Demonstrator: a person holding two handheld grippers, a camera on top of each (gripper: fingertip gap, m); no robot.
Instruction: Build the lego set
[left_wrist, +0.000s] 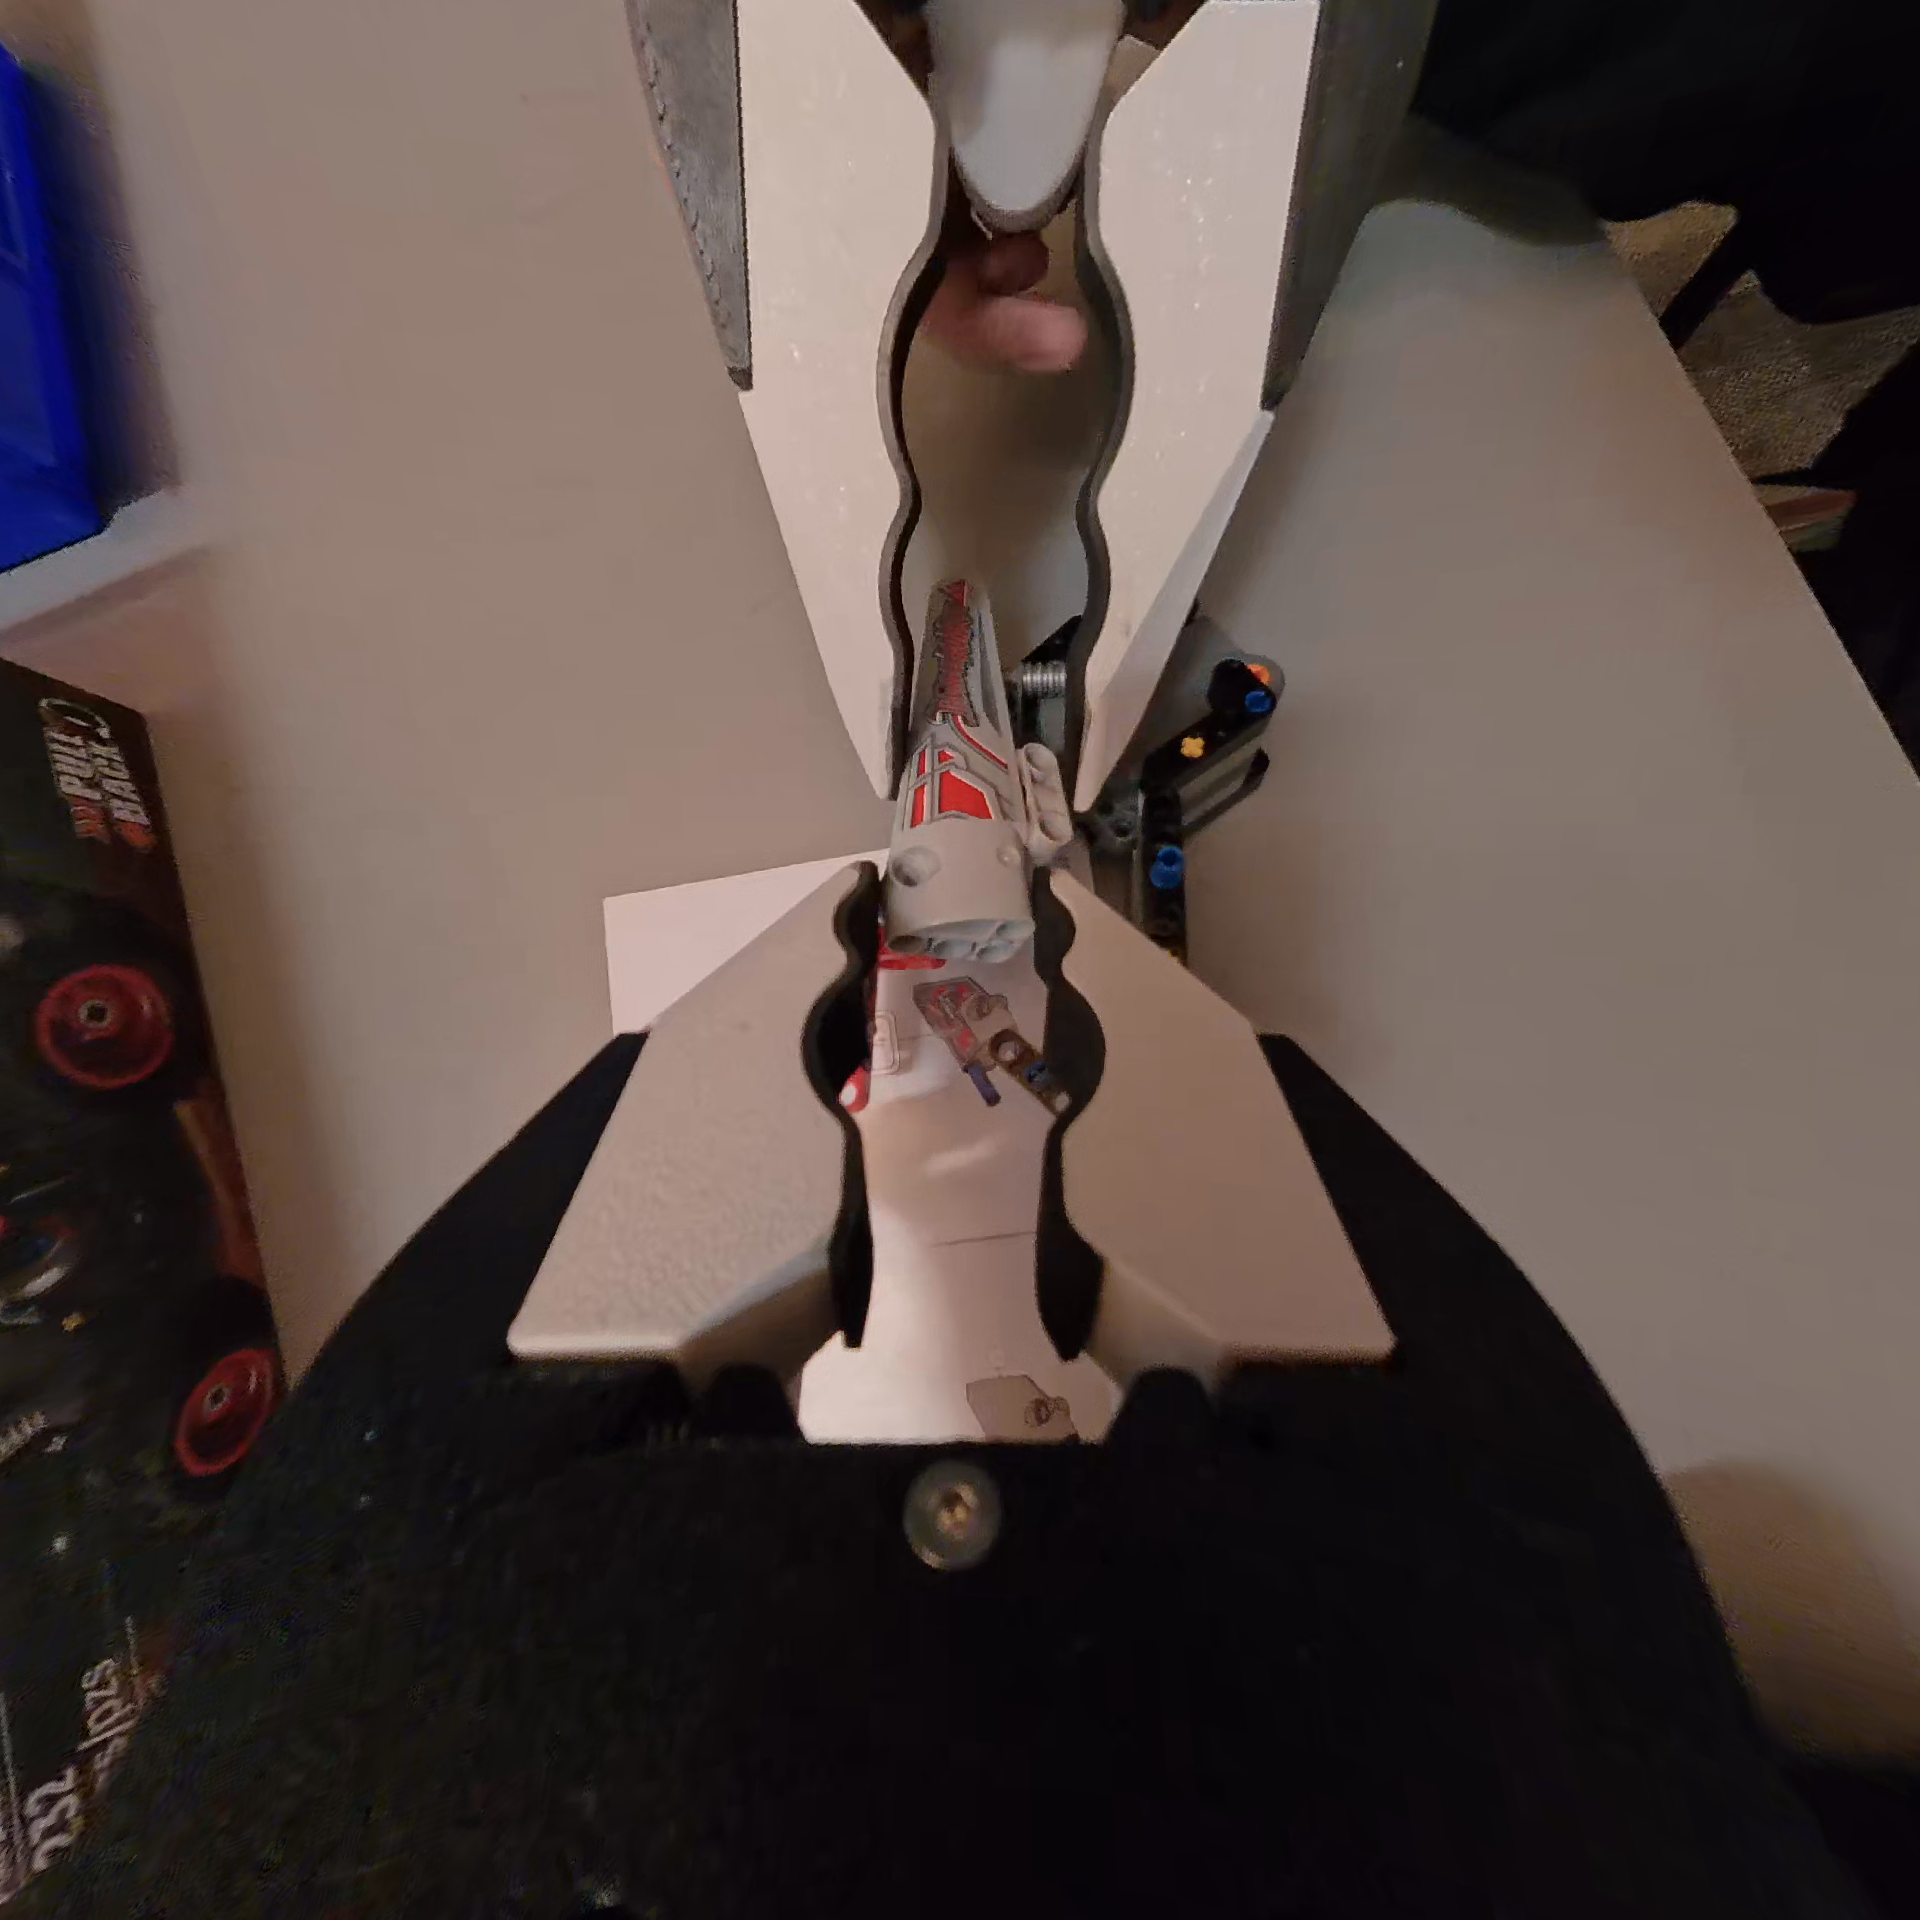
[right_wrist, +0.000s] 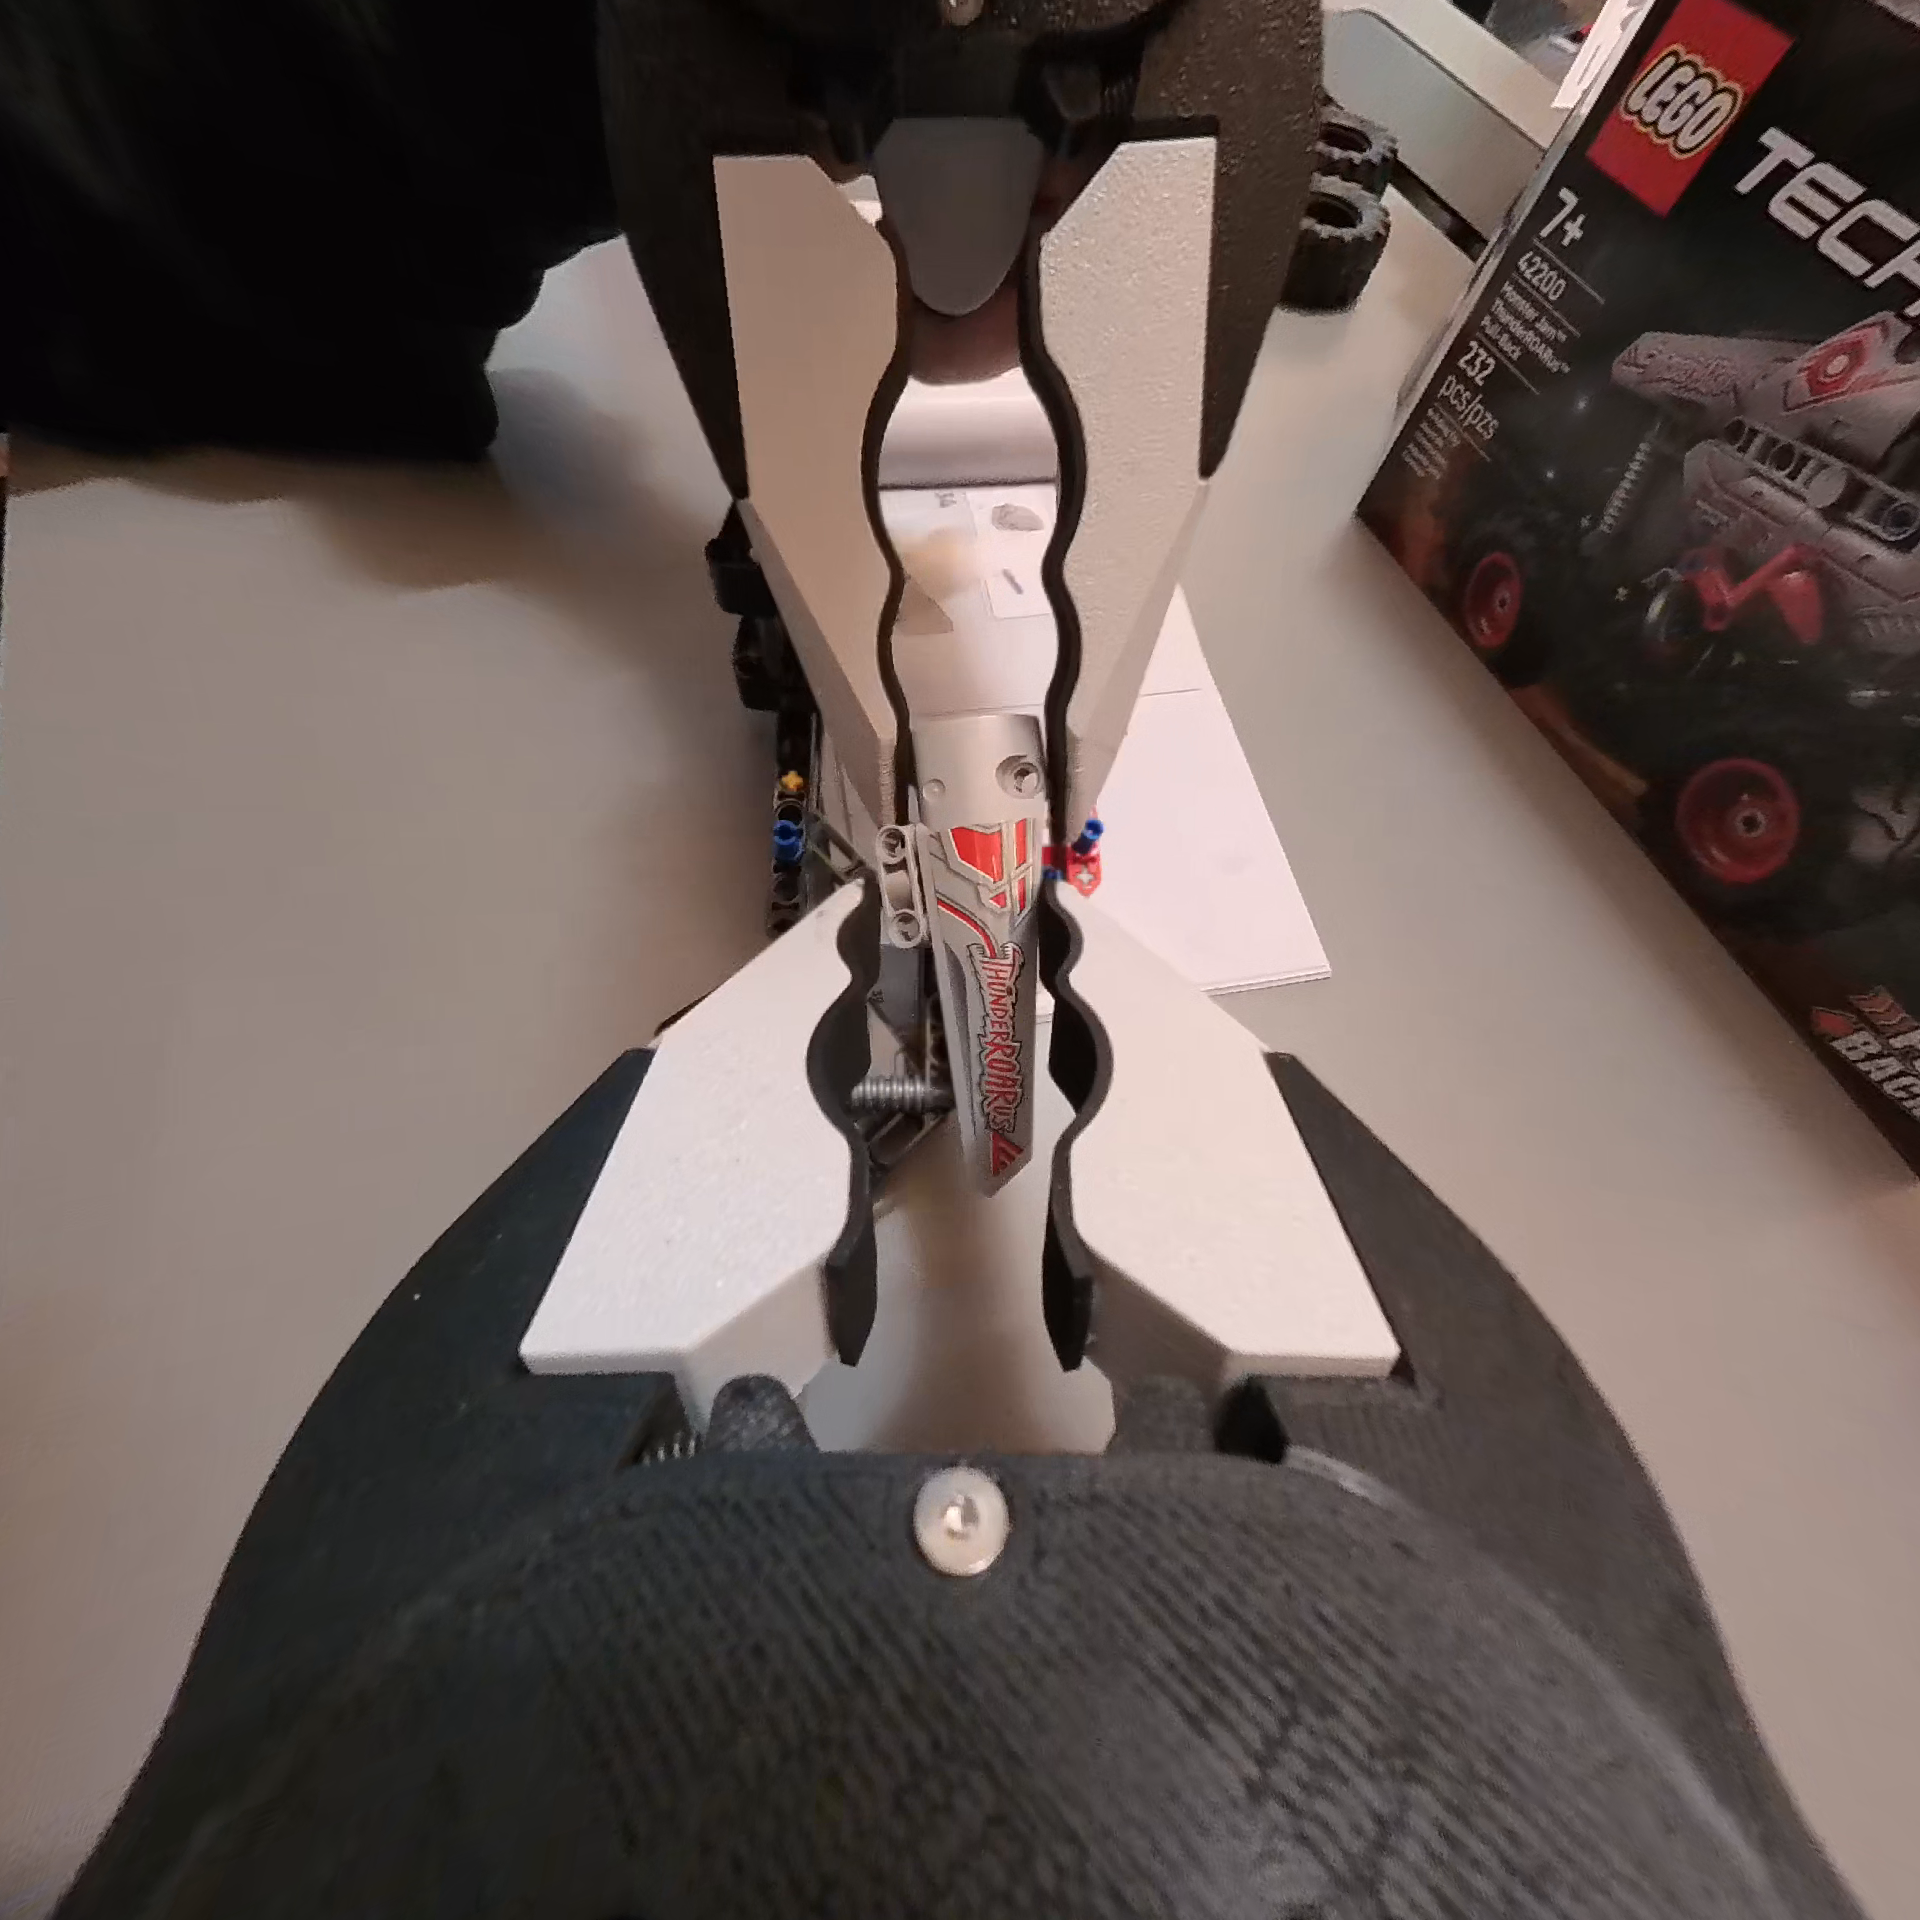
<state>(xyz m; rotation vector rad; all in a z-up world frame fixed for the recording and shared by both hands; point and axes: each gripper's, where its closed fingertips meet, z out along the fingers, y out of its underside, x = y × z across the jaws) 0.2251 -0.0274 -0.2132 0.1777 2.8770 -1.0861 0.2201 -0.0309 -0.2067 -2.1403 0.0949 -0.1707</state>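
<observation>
Here, grey panel (right_wrist: 987, 997) bears red decals.

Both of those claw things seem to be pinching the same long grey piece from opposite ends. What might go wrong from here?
1. Both grippers, left and right, grip the grey panel end to end; uneven pulling may twist it free.
2. The small light grey connector on its side sits beside the jaws and might get knocked off.
3. The dark chassis is just beneath, so a drop could dislodge its pins.
</observation>
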